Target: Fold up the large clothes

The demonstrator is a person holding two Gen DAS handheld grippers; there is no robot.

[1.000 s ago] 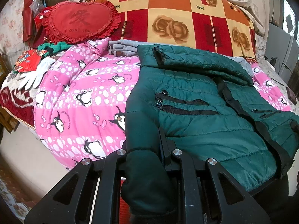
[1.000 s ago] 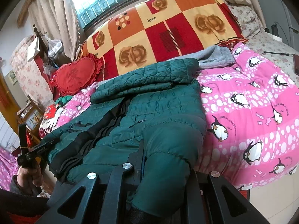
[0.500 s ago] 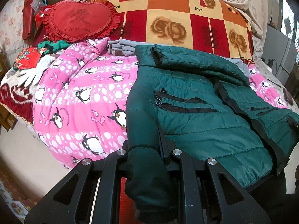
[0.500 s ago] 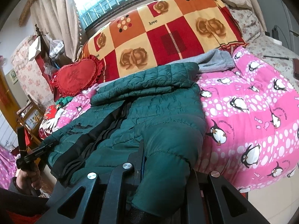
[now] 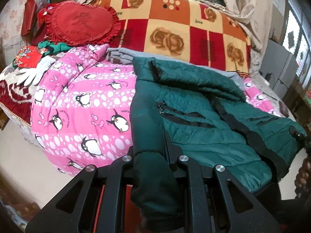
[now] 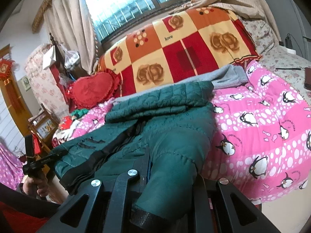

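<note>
A dark green quilted jacket (image 5: 204, 120) lies front-up on the pink penguin quilt (image 5: 87, 104), its hood folded at the far end. My left gripper (image 5: 151, 151) is shut on one sleeve, and the cuff hangs down between its fingers. In the right wrist view the jacket (image 6: 165, 120) stretches away from me. My right gripper (image 6: 161, 165) is shut on the other sleeve, whose cuff droops over the jaws. There, the left gripper (image 6: 44, 161) shows at the left edge, held by a hand (image 6: 37, 186).
A folded grey garment (image 5: 120, 55) lies behind the jacket. Behind it are a rose-check blanket (image 5: 175, 25) and a red heart cushion (image 5: 83, 23). White gloves (image 5: 37, 71) rest at the left. Bare floor (image 5: 19, 165) lies below the bed's edge. A window (image 6: 124, 9) is beyond.
Both grippers have risen and moved a little with the sleeves still held. The views have tipped upward, showing more of the blanket and the window.
</note>
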